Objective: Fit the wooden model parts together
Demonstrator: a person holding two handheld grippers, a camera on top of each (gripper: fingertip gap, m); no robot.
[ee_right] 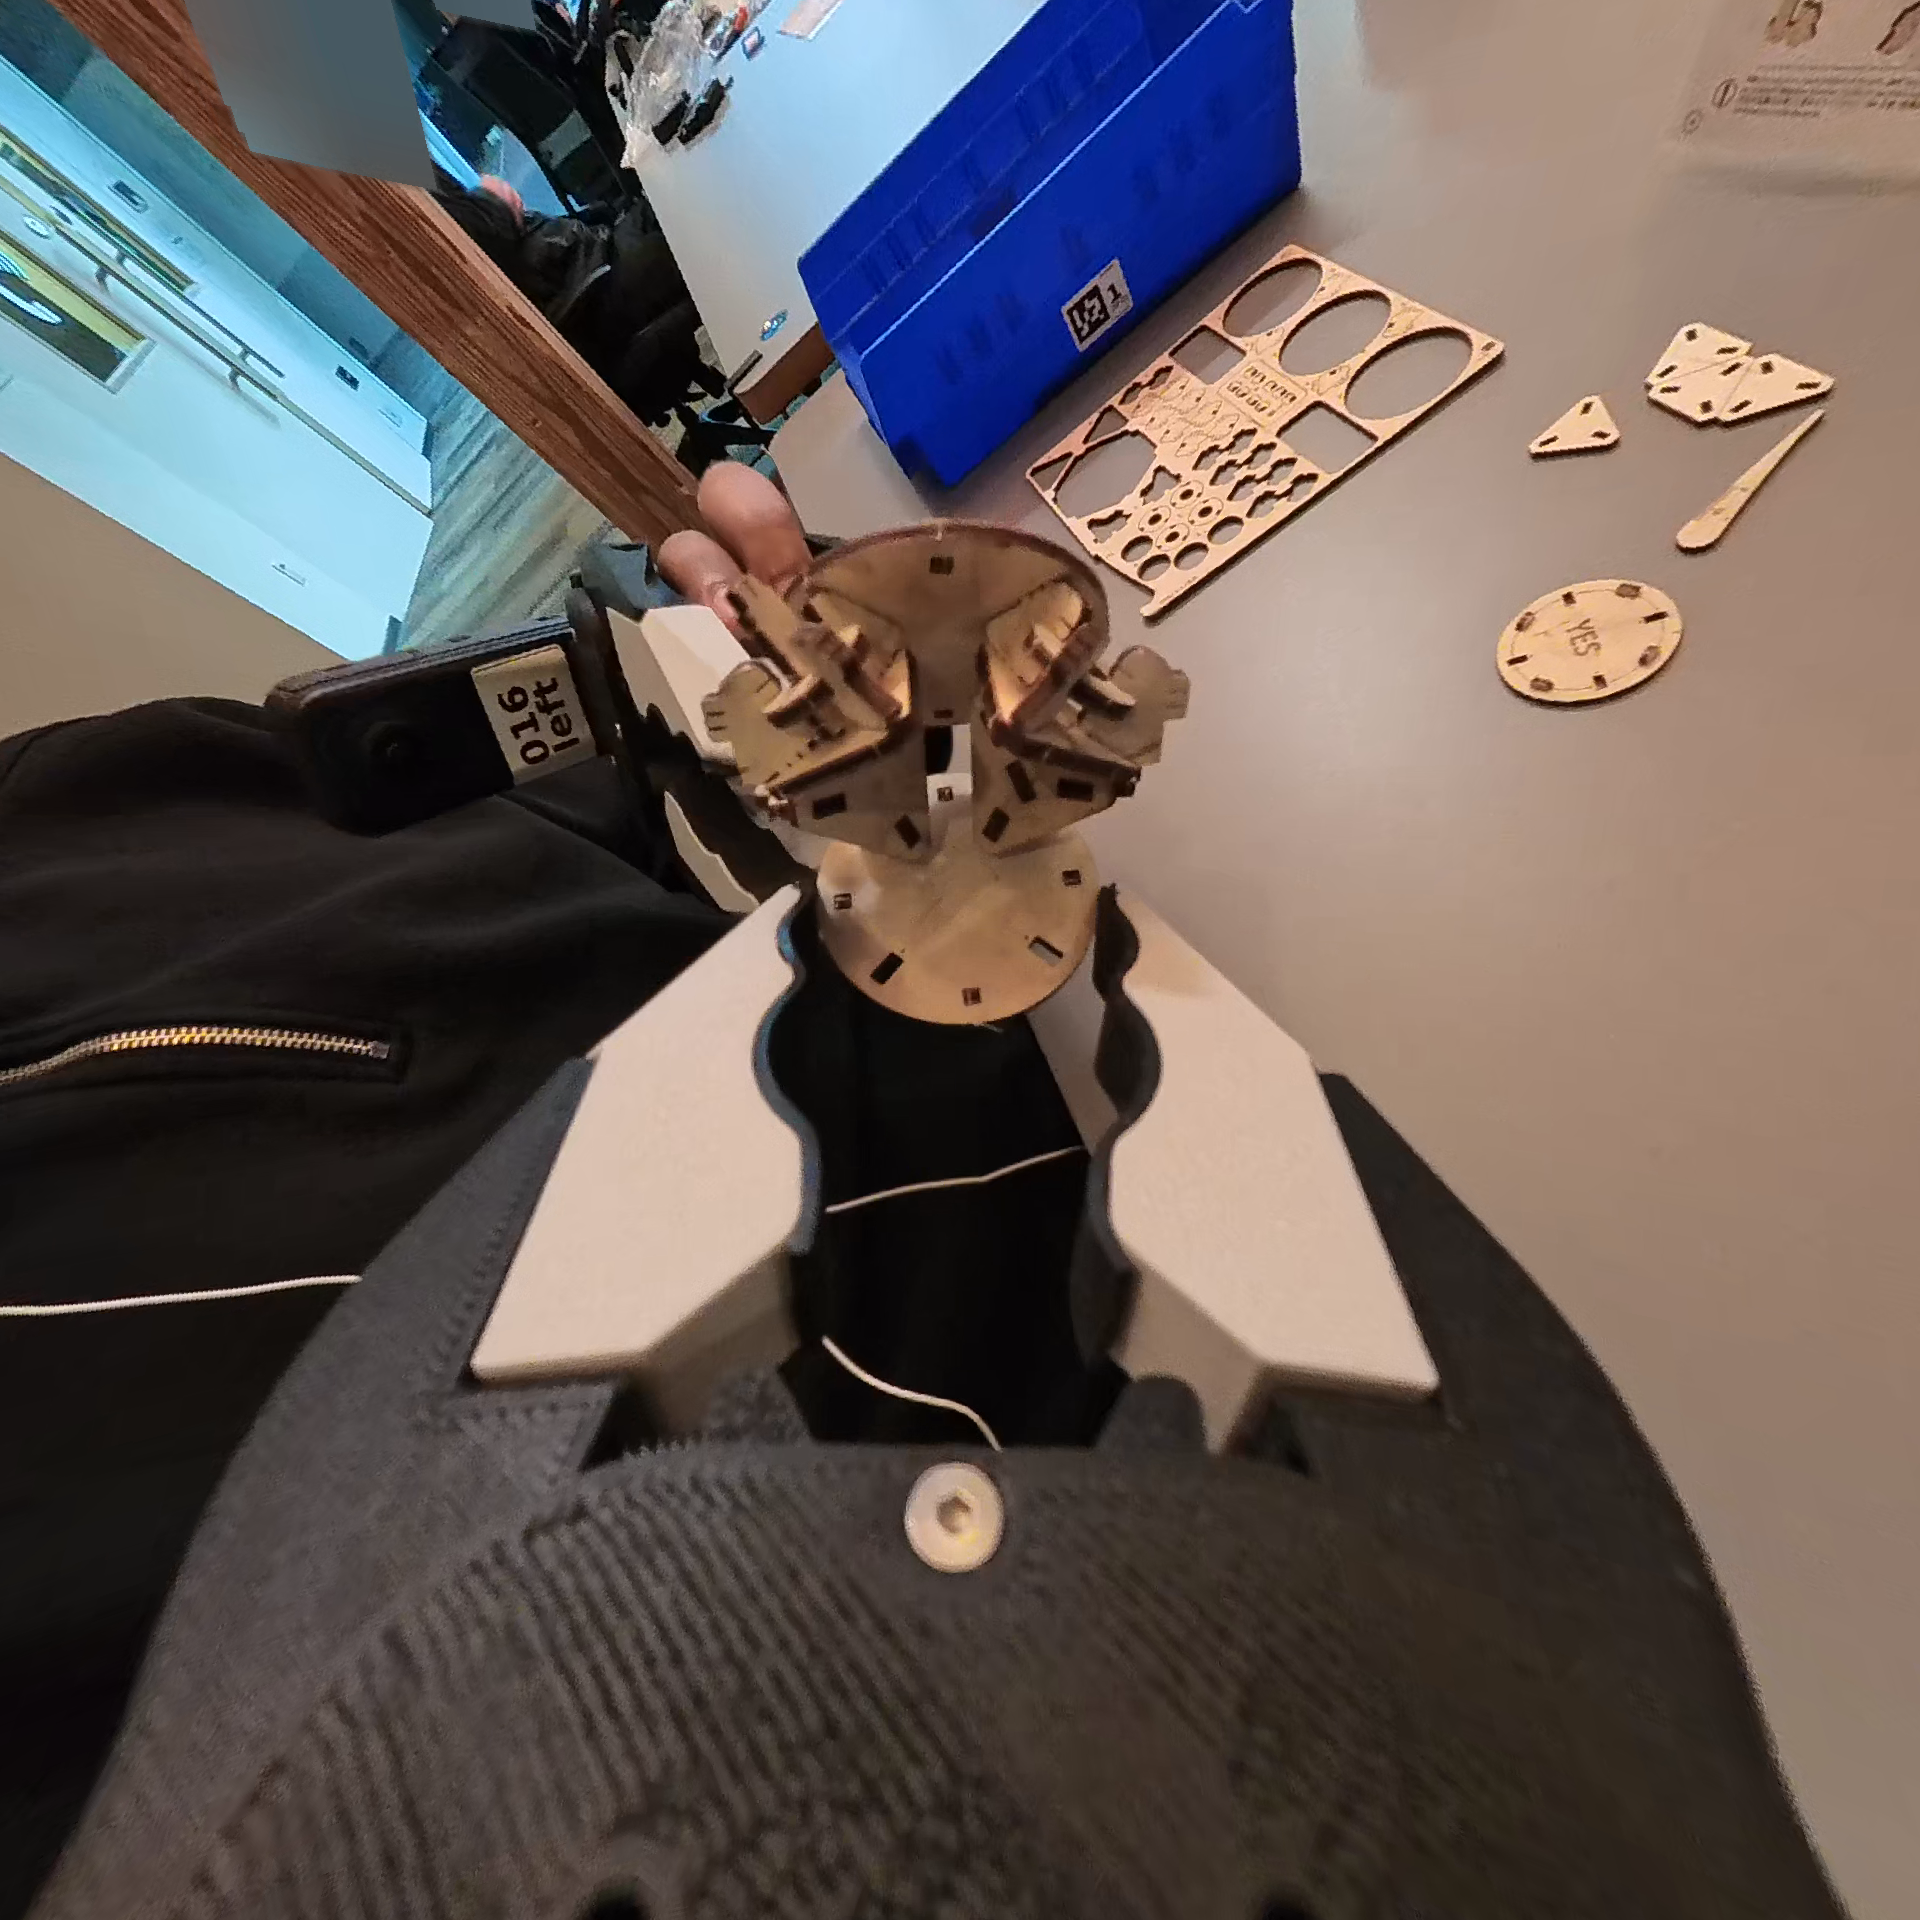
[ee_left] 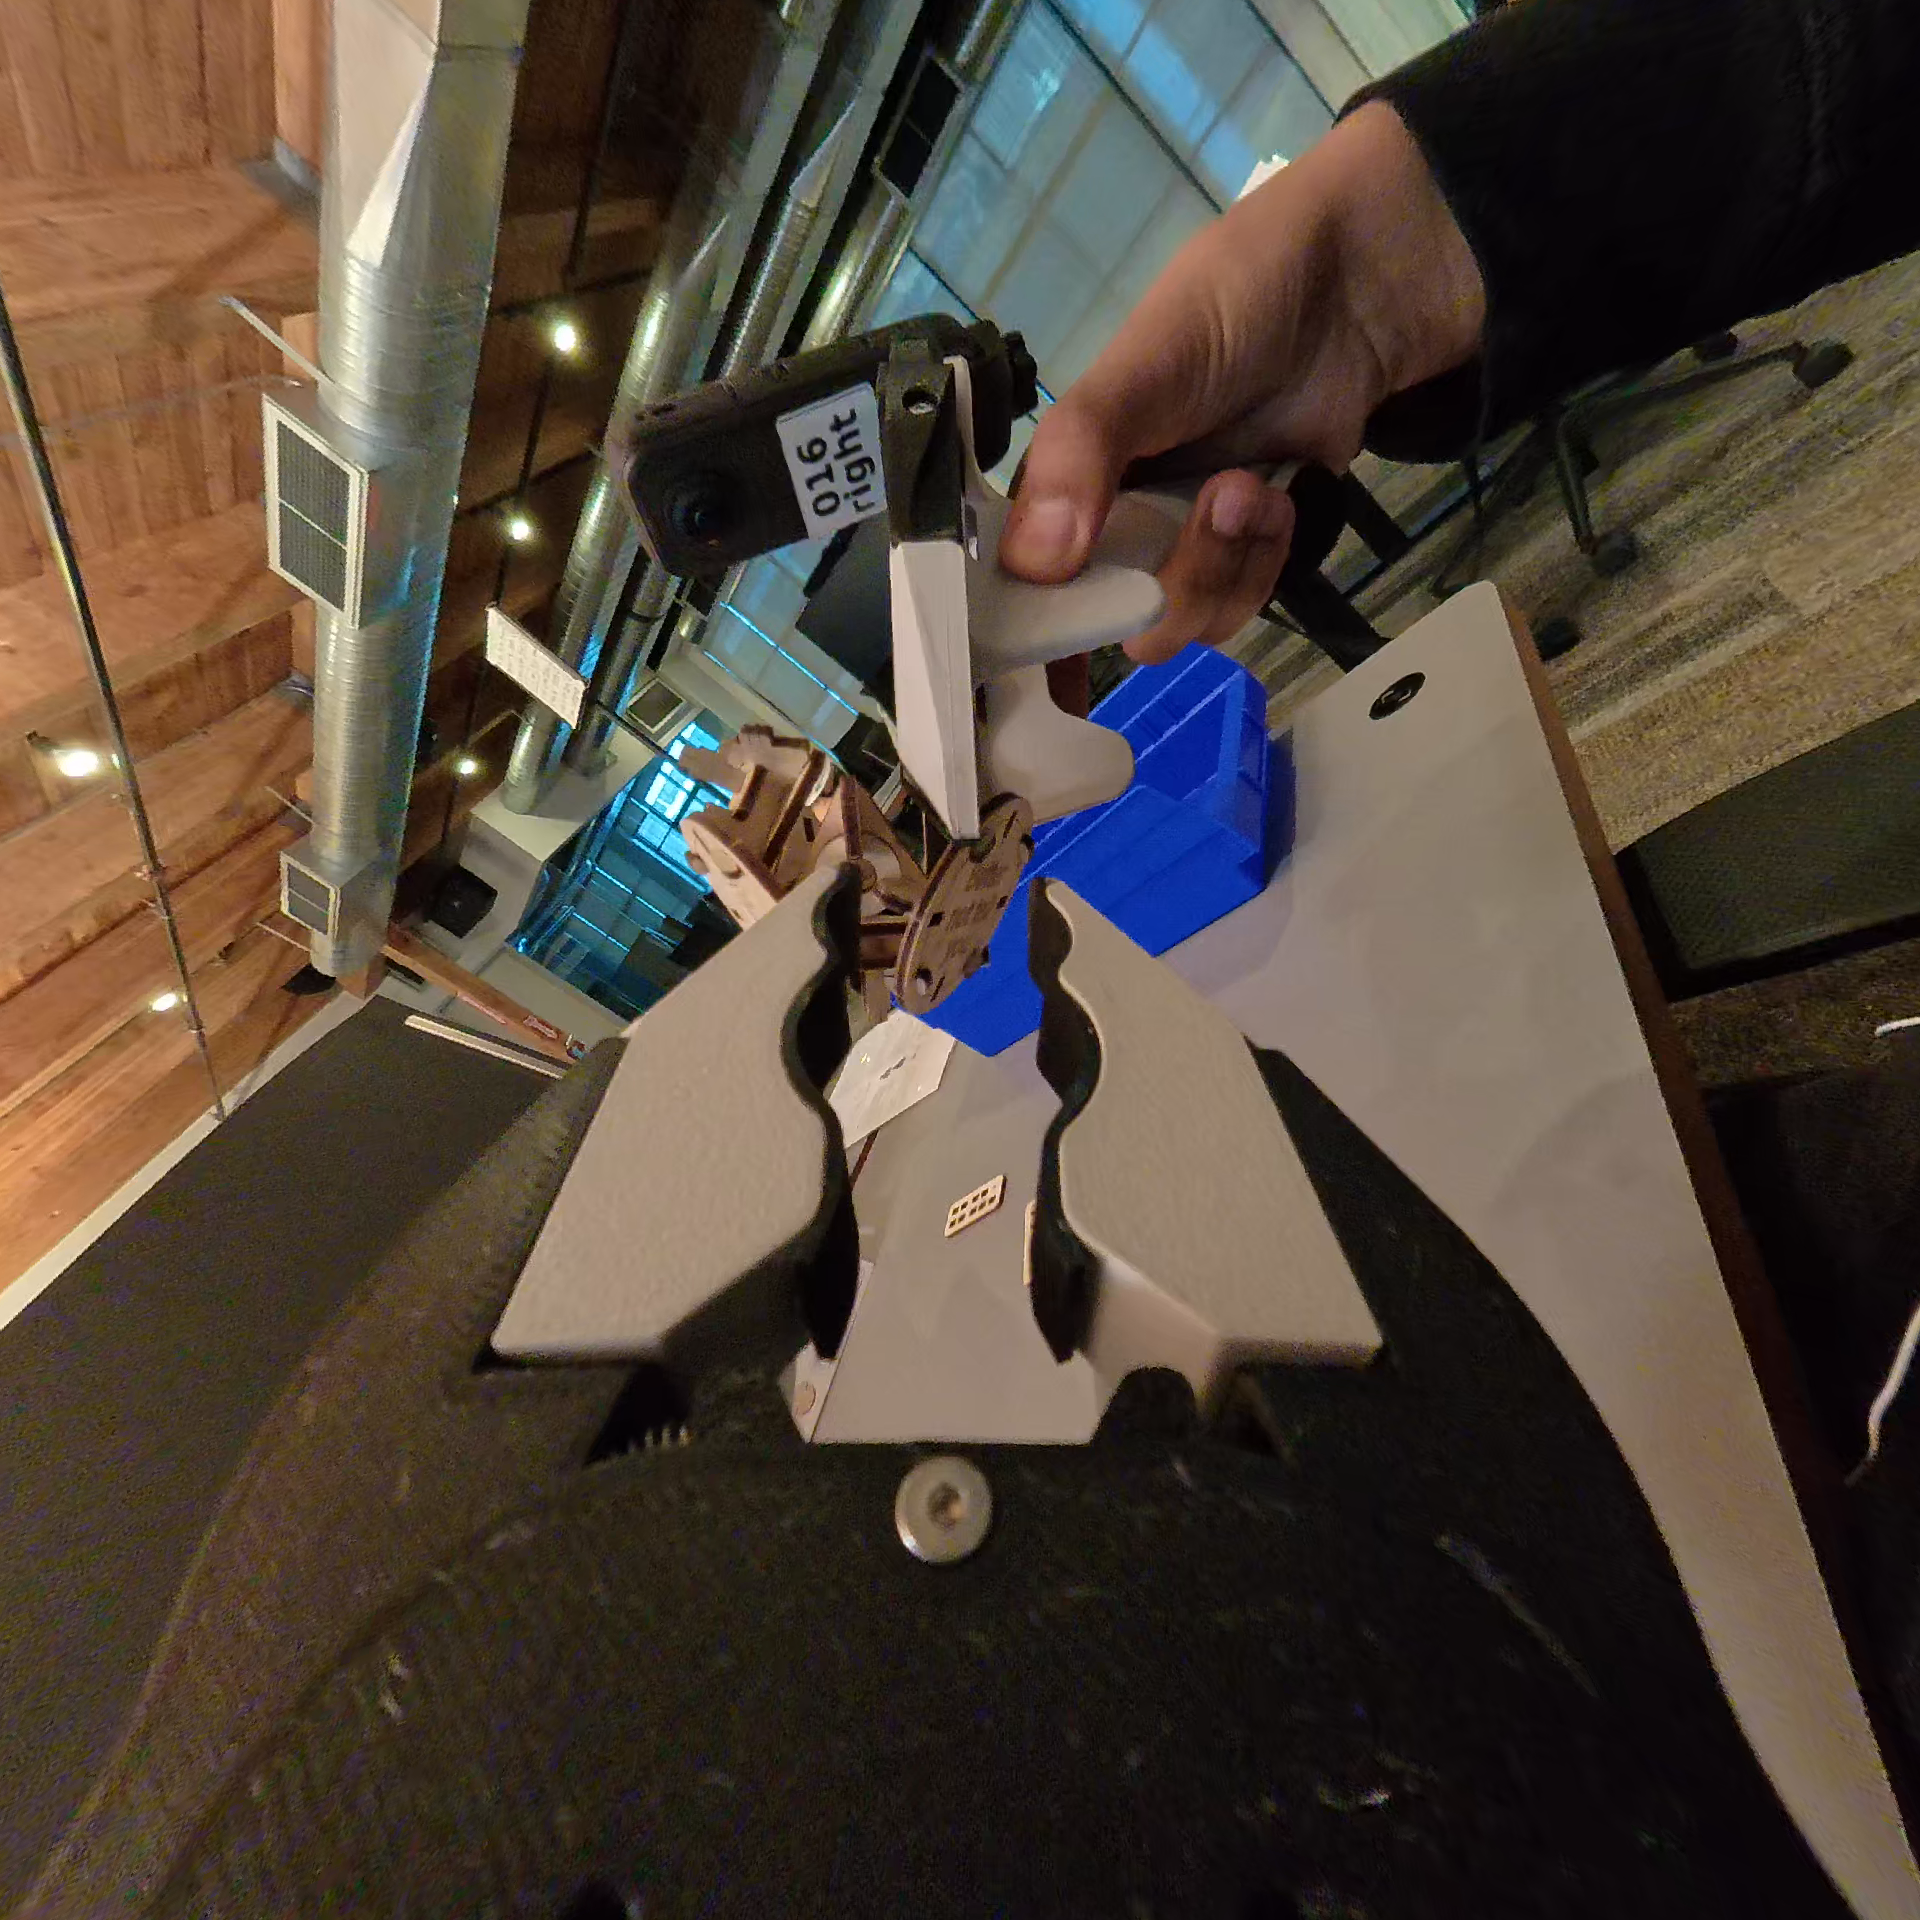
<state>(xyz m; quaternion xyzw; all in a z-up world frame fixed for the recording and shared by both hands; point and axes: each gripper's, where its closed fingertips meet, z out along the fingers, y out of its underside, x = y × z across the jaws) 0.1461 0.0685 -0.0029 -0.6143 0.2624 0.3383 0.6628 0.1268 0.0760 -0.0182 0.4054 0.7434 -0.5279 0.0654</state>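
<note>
1: Two tools meet above the tabletop. What does each have?
2: The right tool pinches the bottom disc of a wooden model between its fingers, holding it in the air. The left tool reaches in from nine o'clock. Its fingers are parted around the model, with a gap at one pad.
1: And nearby?
2: A blue bin lies at twelve o'clock, a punched wooden sheet at one, and loose wooden pieces at two.

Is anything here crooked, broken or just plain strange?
Nothing looks broken or spilled. The one oddity: the wooden model hangs in mid-air, tilted, its lower disc between the right gripper's fingers. Loose wooden pieces and a punched-out sheet lie flat on the table.
</note>
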